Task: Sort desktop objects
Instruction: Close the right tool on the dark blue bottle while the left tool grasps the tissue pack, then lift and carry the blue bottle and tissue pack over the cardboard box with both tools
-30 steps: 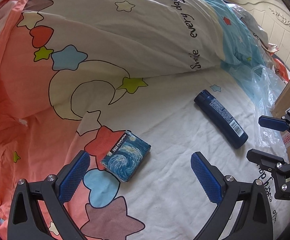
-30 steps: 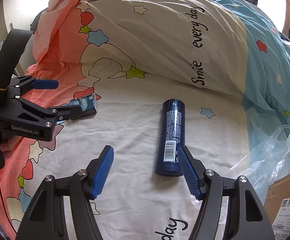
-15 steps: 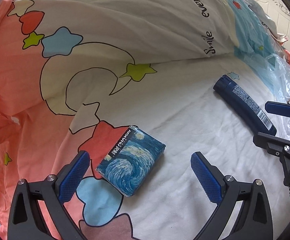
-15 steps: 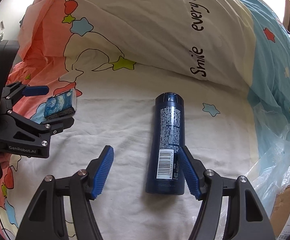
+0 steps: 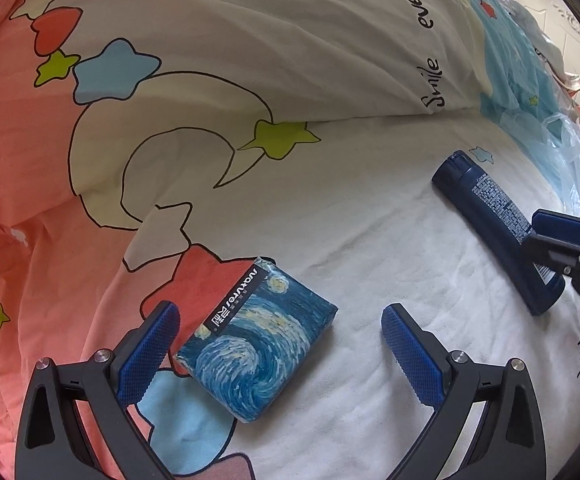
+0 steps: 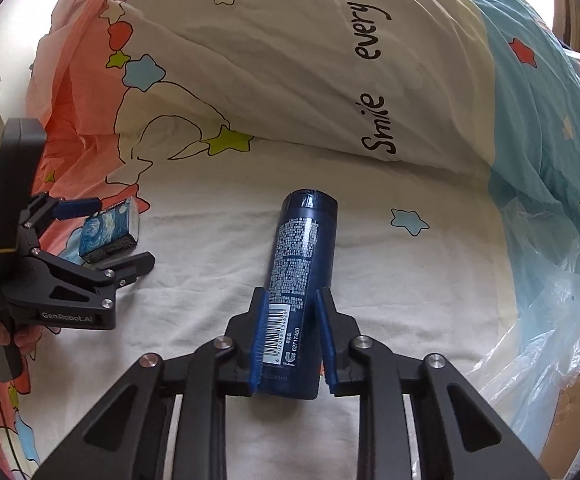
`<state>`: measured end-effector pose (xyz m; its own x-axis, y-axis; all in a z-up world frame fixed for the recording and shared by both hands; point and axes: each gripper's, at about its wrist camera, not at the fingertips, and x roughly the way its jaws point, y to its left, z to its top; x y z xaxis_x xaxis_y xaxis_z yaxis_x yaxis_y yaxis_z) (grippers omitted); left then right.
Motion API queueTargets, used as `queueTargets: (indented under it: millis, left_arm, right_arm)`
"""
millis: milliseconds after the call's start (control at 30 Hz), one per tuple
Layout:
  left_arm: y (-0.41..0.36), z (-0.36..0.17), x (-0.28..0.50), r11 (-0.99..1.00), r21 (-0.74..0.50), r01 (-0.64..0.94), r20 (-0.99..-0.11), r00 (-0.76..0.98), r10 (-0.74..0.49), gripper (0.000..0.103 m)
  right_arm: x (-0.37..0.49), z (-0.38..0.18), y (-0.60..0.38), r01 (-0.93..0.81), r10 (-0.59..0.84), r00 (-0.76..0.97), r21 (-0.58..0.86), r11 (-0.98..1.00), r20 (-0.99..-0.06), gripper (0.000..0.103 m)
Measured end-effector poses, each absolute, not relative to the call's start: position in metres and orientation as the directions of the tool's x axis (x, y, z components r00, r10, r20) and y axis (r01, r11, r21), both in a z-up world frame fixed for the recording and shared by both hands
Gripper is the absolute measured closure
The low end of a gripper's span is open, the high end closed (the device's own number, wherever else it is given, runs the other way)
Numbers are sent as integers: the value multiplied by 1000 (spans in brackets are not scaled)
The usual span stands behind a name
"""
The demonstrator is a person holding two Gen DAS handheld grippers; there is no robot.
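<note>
Right gripper (image 6: 291, 340) clamped on the dark blue bottle (image 6: 299, 280), left gripper (image 5: 278, 344) wide around the tissue pack (image 5: 256, 344).

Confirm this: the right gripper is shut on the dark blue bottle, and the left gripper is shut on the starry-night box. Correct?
Not quite. The left gripper is open around the starry-night box, as the left wrist view shows. The right gripper is shut on the dark blue bottle.
</note>
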<state>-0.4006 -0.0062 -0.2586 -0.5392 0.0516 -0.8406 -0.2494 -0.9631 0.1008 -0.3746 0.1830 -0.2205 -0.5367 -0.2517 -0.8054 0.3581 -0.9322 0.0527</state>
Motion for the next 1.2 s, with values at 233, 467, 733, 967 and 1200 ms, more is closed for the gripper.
queueTargets:
  millis: [233,467,733,967,1200]
  left_arm:
    - [-5,-260,-397,-957,124,-261,-836,-547,41,0]
    - [-11,-260,-390,-951,100,-294,-852,-518,70,2]
    - [-3,-254,-386,-929,37,-368,-874,-463,148,44]
    - [8,-251,-382,-920,60,-388,-880,-455,135,55]
    - [16,-248,-375,-910,85,-405,-885,-450,118,55]
  right_arm:
    - [-381,-222,185,349,-264,-484,93,-933,-834,66]
    - [-380,-232,169,387,-259,-469,68,-920,-844,52]
    - [-382,-241,160,411,-280,-472,73,-909,-836,66]
    - [-368,-226,157,426,-306,-501,78,-901,-810,66]
    - [-347,-205,163,423,-326,-529,90,-902,-783,66]
